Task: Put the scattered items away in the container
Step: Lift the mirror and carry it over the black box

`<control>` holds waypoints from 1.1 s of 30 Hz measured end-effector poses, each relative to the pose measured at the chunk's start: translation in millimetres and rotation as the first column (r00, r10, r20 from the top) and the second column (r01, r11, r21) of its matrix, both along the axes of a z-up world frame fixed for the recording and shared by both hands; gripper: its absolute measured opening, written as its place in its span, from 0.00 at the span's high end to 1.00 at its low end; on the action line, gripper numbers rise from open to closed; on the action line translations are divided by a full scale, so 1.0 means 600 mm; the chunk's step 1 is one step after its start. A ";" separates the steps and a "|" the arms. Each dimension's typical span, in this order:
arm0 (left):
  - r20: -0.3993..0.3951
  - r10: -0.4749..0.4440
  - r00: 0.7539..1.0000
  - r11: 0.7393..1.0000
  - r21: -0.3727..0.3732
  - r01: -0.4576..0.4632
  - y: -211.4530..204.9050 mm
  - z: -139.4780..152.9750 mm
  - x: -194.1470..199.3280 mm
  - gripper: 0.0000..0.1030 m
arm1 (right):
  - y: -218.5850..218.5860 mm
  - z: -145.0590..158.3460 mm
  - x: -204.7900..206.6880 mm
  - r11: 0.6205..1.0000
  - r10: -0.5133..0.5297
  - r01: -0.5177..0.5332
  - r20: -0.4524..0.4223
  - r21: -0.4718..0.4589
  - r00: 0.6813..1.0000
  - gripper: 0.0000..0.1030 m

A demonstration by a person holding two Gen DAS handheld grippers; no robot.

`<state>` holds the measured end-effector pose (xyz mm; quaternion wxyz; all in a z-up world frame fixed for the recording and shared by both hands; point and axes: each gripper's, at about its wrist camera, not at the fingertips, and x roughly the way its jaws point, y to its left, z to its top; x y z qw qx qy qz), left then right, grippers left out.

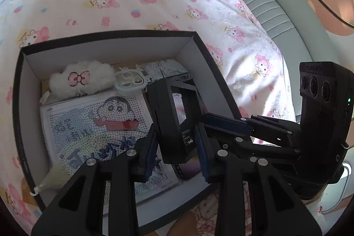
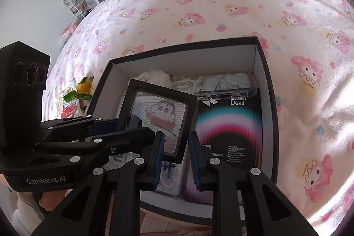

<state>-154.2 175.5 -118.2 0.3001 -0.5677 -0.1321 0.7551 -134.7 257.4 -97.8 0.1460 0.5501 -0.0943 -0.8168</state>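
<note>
Black square frame (image 2: 158, 118) with clear window, tilted over box (image 2: 268, 90).

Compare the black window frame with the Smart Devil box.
The black frame hangs tilted over the container, held by the left gripper and right gripper; the Smart Devil box lies flat inside it. The frame has a see-through window; the box bears a coloured gradient print. Both are black and rectangular.

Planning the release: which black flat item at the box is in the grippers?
The clear-windowed black frame, tilted, pinched by the left gripper and right gripper; the black Smart Devil pack lies flat inside the box.
</note>
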 end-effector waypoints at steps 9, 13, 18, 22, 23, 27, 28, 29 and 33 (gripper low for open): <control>0.079 -0.039 0.996 0.999 -0.018 0.041 0.027 -0.059 0.005 0.69 | 0.033 -0.045 -0.003 0.999 -0.025 0.024 0.071 0.023 0.997 0.80; 0.066 -0.044 0.997 0.997 -0.058 0.048 0.022 -0.058 0.013 0.68 | 0.038 -0.047 0.000 0.999 -0.033 0.032 0.069 0.008 0.997 0.80; 0.024 -0.034 0.999 0.997 -0.076 0.035 0.002 -0.040 0.016 0.67 | 0.054 -0.042 0.001 0.997 -0.054 0.057 0.063 -0.047 0.997 0.80; 0.016 0.030 0.999 0.995 -0.098 -0.028 -0.013 -0.045 0.008 0.67 | 0.055 -0.042 -0.007 0.996 -0.066 0.069 0.051 -0.062 0.996 0.80; 0.017 0.049 0.999 0.992 -0.115 -0.047 -0.014 -0.050 0.005 0.67 | 0.055 -0.043 -0.009 0.995 -0.069 0.072 0.049 -0.063 0.996 0.80; 0.019 0.108 0.994 0.983 -0.148 -0.104 -0.013 -0.065 -0.003 0.68 | 0.050 -0.049 -0.016 0.996 -0.072 0.074 0.038 -0.049 0.997 0.81; 0.019 0.112 0.994 0.983 -0.149 -0.108 -0.010 -0.064 -0.004 0.68 | 0.049 -0.049 -0.016 0.996 -0.072 0.074 0.035 -0.048 0.997 0.81; 0.020 0.111 0.994 0.982 -0.157 -0.107 -0.006 -0.063 -0.005 0.68 | 0.050 -0.050 -0.016 0.996 -0.075 0.077 0.031 -0.051 0.997 0.81; 0.074 0.062 0.995 0.989 -0.137 -0.051 0.020 -0.067 -0.004 0.68 | 0.058 -0.045 -0.019 0.994 -0.085 0.085 0.005 -0.071 0.996 0.81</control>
